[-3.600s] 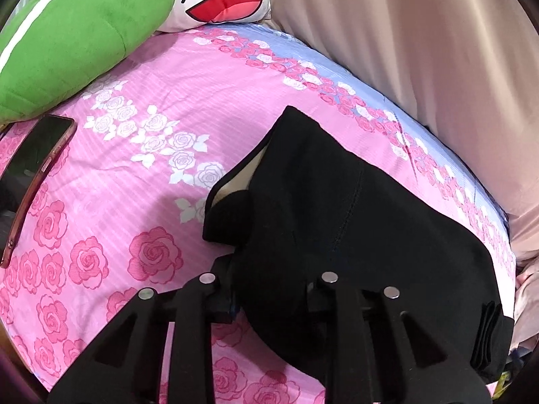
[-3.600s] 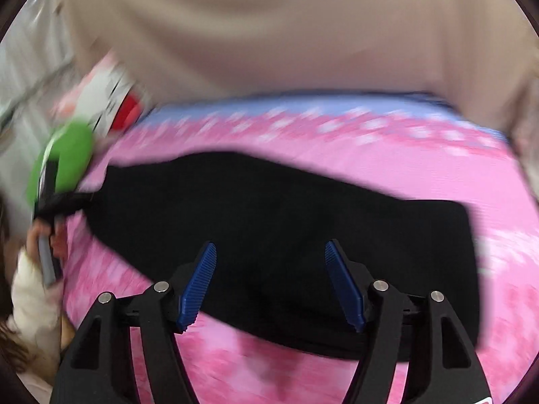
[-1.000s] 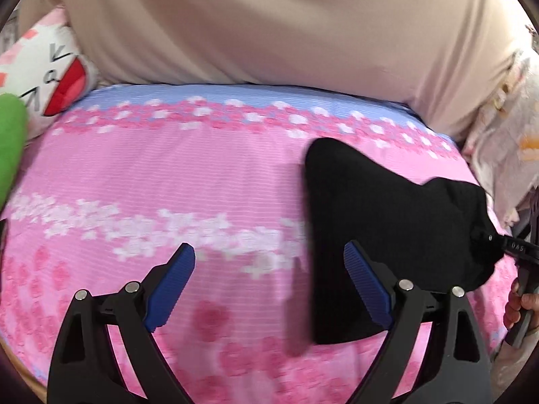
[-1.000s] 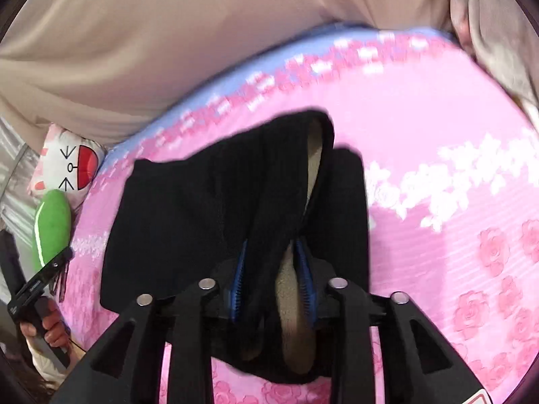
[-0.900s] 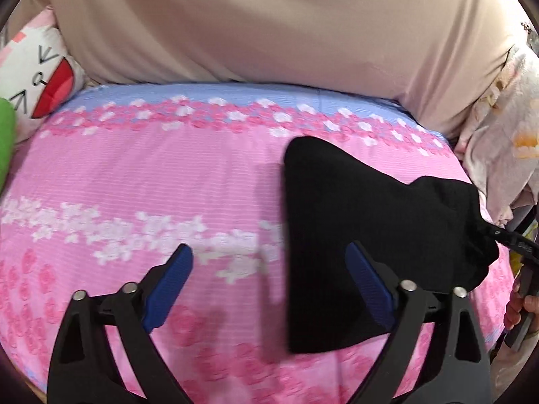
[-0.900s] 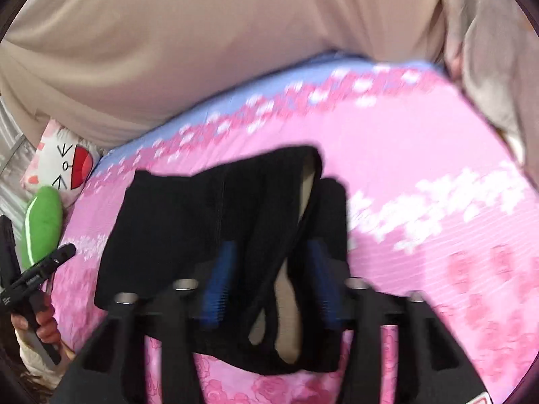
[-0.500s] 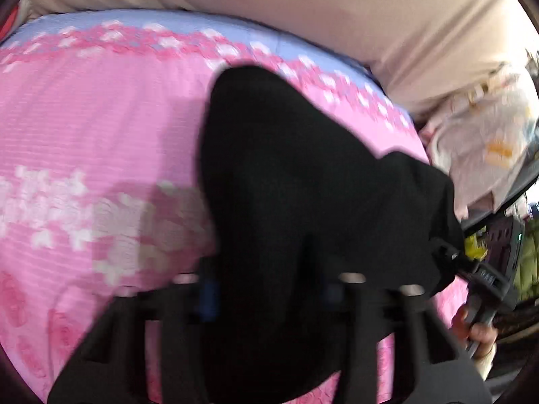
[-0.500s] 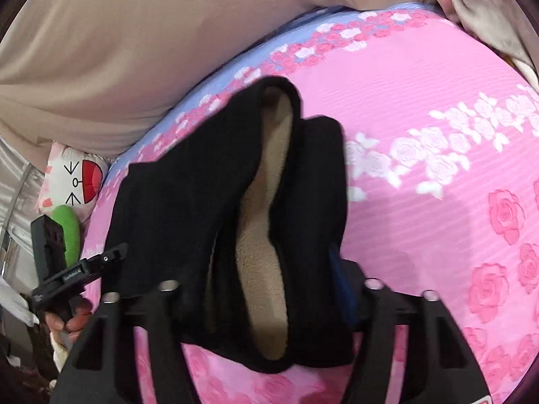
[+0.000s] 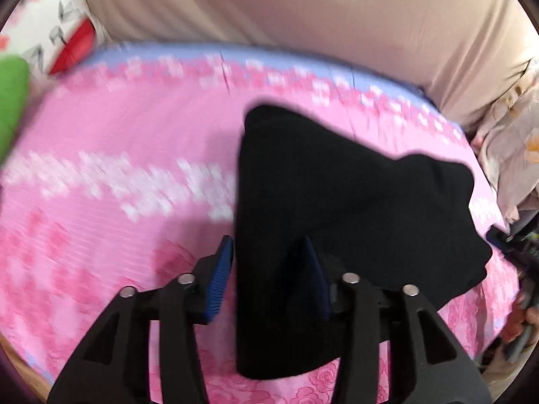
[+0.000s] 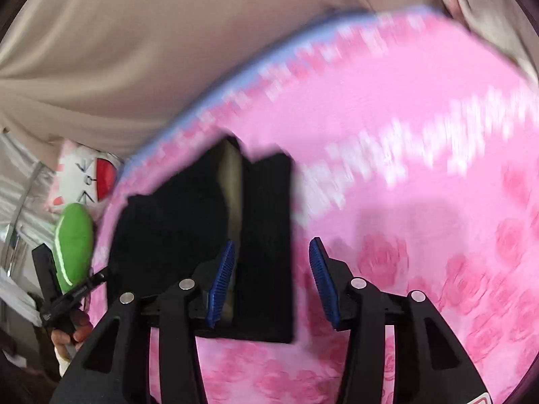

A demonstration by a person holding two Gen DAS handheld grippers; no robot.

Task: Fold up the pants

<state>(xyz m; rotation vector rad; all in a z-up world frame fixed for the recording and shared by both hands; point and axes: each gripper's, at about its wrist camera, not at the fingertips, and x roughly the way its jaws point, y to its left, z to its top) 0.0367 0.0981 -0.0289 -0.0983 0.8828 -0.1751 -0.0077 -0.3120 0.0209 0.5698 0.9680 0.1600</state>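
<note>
A pink bedsheet [image 9: 101,141] printed with roses and white flowers covers the bed, its far edge trimmed in a pale blue band [image 9: 235,55]. A beige curtain [image 9: 303,10] hangs behind, from ten to two o'clock. At ten o'clock rests a white cartoon-face pillow [image 9: 57,30] with a red mouth, a green plush cushion [image 9: 11,101] just beside it at nine. At three o'clock sits a heap of pale floral fabric [image 9: 512,155], blurred.

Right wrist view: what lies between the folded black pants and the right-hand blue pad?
Only bare pink rose-print bedsheet shows between the black pants and that pad of the right gripper, right wrist view.
</note>
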